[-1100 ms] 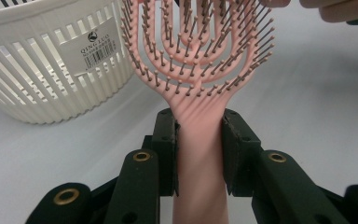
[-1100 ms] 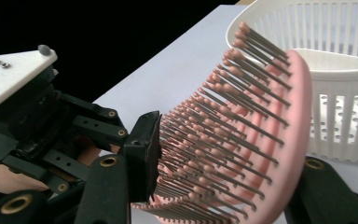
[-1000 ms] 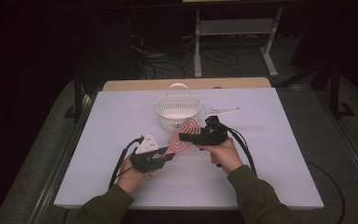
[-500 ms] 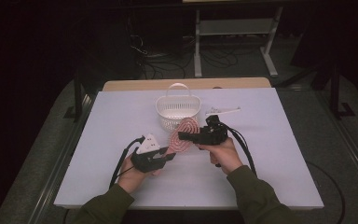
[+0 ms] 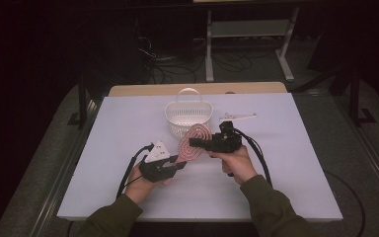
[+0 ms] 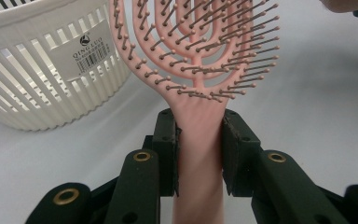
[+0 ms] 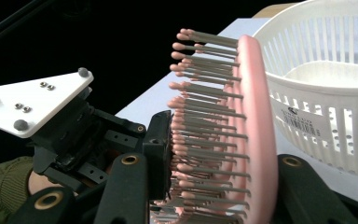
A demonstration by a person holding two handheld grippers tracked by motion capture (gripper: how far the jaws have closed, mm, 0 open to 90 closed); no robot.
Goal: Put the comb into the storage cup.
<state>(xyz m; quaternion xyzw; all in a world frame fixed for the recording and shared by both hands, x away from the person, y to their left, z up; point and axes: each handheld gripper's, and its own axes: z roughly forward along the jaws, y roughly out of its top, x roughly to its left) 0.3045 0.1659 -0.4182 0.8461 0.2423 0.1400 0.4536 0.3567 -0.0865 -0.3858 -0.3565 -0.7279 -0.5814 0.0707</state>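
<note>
1. Pink hairbrush (image 5: 193, 143): held above the white table (image 5: 296, 163), just in front of the white basket (image 5: 187, 116)
2. Left gripper (image 6: 199, 154): jaws clamped on the brush handle
3. Right gripper (image 7: 214, 186): jaws, just closing, squeeze the brush head across bristles and back

The high view looks forward and down on the table (image 5: 286, 148) from above the person's side. Each gripper view looks closely along its own jaws. All three share the pink hairbrush (image 5: 193, 140) (image 6: 200, 51) (image 7: 247, 121) and white basket (image 5: 187, 116) (image 6: 42, 70) (image 7: 326, 93).
</note>
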